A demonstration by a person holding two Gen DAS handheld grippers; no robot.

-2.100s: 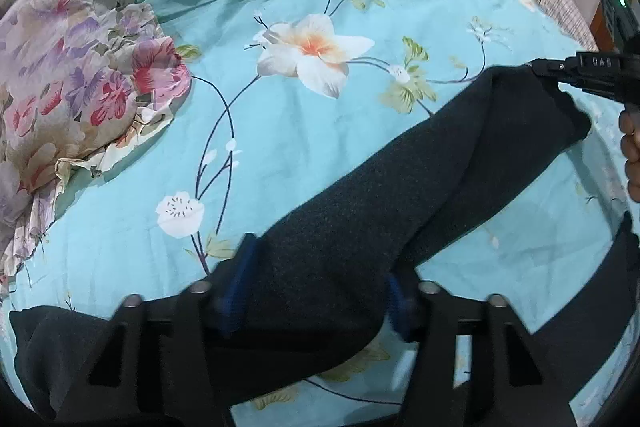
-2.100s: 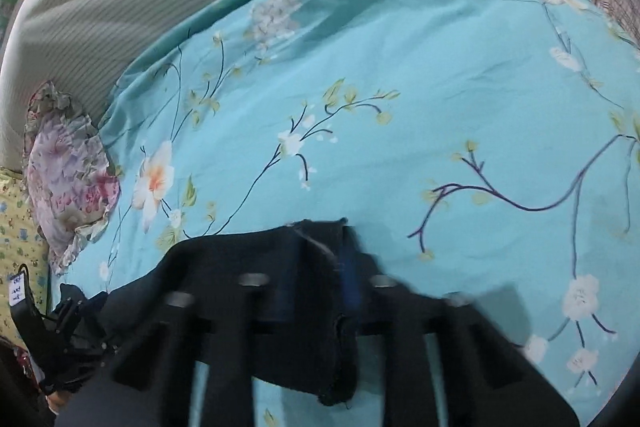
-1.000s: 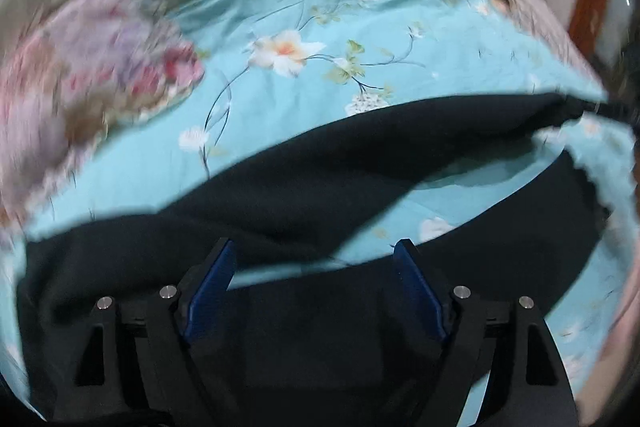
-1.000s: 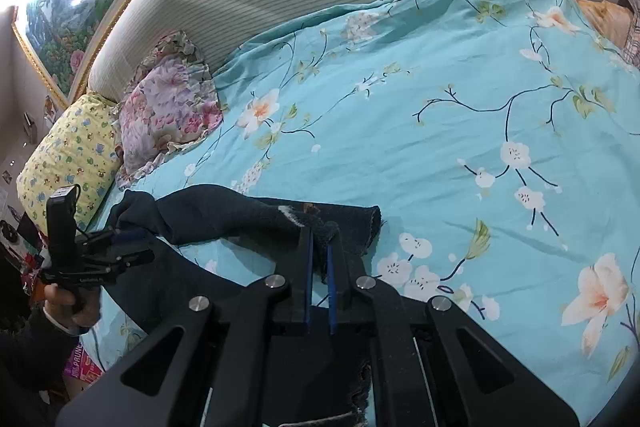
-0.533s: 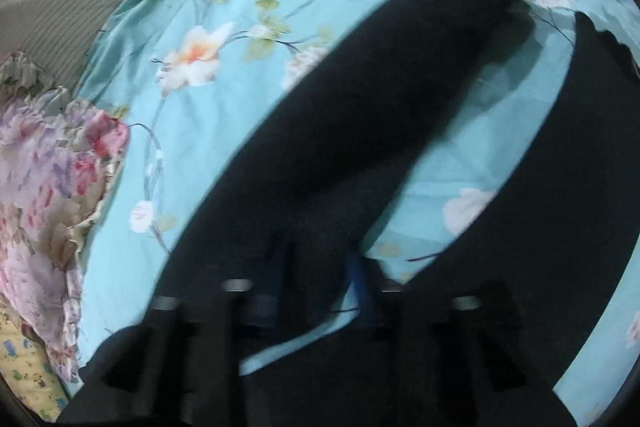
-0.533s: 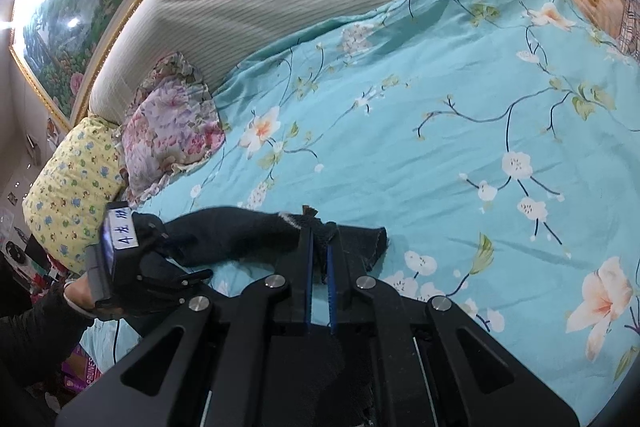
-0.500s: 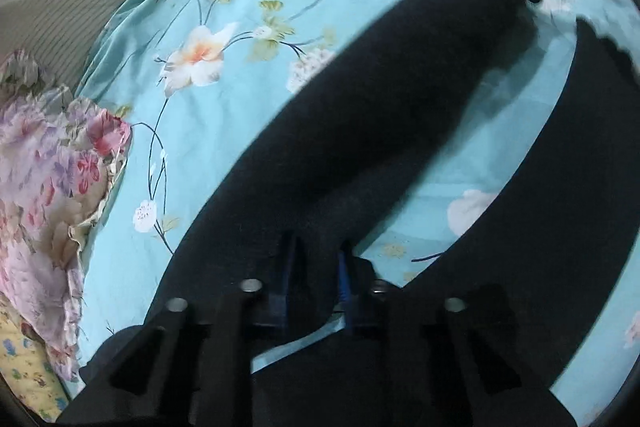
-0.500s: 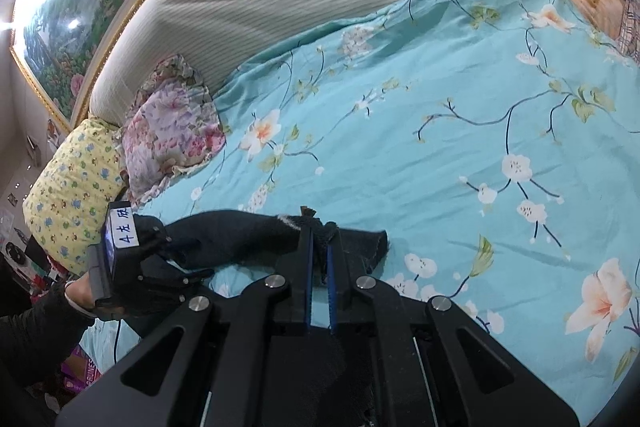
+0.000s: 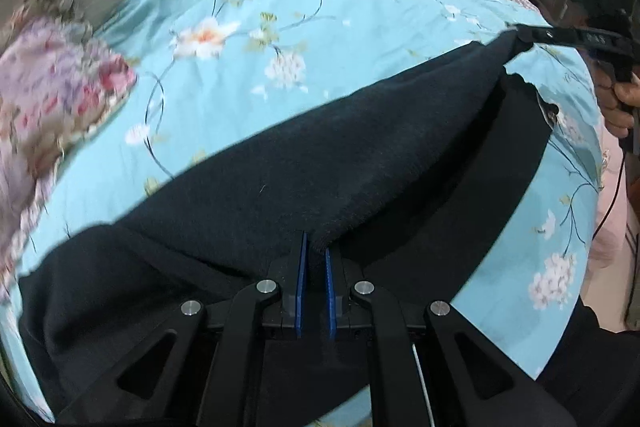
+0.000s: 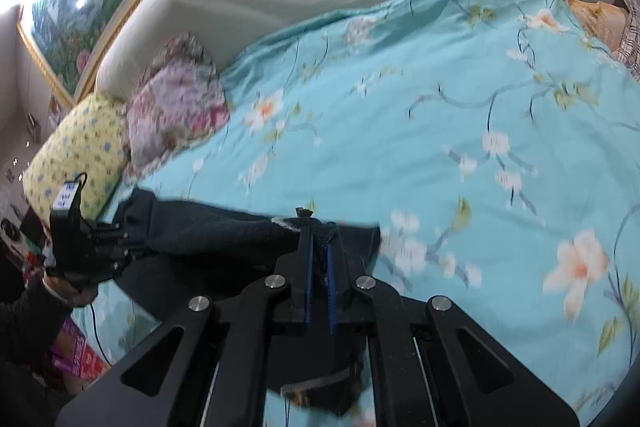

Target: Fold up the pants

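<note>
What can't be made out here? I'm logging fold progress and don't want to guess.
- Lower part of the pants: left wrist view, cut off by the bottom edge and hidden behind the left gripper.
- Pants' cloth below the right gripper: right wrist view, hidden by its black frame.
- Pink flowered pillow and bedspread print: motion blur, both views.

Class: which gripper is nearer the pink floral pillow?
Left. The left gripper holds the dark pants just below the pink floral pillow; the right gripper grips them farther along the teal bedspread.
</note>
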